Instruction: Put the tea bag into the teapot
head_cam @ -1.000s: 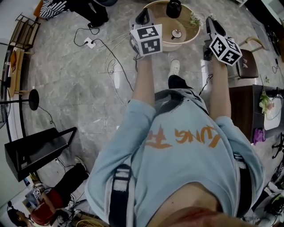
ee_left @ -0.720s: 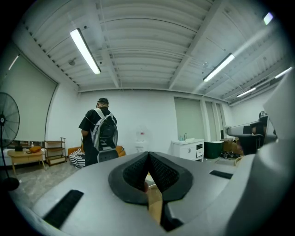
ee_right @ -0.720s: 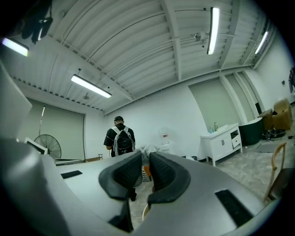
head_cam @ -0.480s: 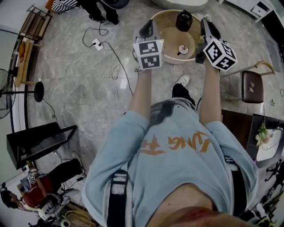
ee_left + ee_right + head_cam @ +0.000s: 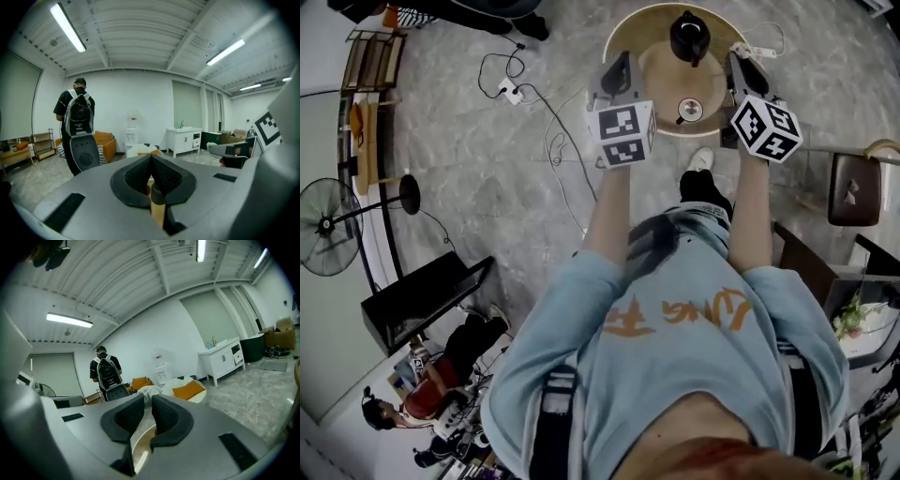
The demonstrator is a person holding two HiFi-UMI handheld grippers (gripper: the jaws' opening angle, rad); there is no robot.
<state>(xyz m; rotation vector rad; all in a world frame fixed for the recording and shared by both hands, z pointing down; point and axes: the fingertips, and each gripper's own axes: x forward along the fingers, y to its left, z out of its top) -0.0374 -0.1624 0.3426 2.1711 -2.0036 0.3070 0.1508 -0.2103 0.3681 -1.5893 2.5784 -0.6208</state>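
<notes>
Standing just ahead, between left tongs and right tongs: teapot.

- Reaching forward with left arm and right arm side by side, both nearly straight, forearms bare.
- Holding left gripper level, jaw tips pressed together with nothing between them.
- Holding right gripper rolled slightly to one side, jaws a narrow slit apart, gripping nothing.
</notes>
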